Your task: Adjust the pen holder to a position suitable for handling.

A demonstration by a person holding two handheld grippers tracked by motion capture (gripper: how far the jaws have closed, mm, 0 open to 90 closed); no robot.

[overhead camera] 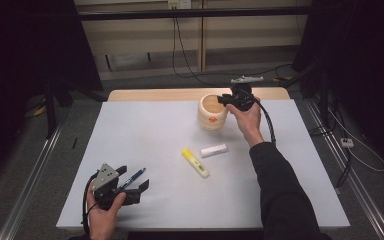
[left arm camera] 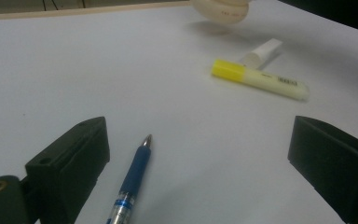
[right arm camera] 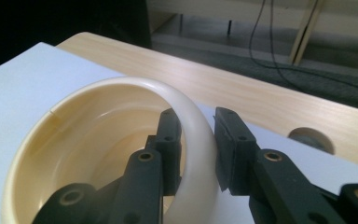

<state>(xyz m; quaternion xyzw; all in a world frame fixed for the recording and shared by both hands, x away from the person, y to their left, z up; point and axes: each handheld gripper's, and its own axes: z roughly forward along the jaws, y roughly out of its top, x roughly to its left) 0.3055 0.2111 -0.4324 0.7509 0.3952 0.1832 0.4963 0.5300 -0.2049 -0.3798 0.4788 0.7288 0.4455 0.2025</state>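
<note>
- Clamping the rim of the cream pot (overhead camera: 212, 112) with the right tool (overhead camera: 223, 99), one jaw inside the wall and one outside, likely the surest purchase on a round, hollow thing.
- Holding the pot near the far edge of the counter (overhead camera: 145, 135), right where the tool's jaws are biting.
- Hovering the left tool (overhead camera: 134, 181) low at the near left corner, jaws spread wide, gripping nothing.
- Lying between those open jaws, closer to the left one: a blue pen (left arm camera: 135, 184), tip pointing away.
- Resting mid-counter, well apart from both tools: a yellow highlighter (overhead camera: 195, 162) and a white eraser (overhead camera: 214, 150).
</note>
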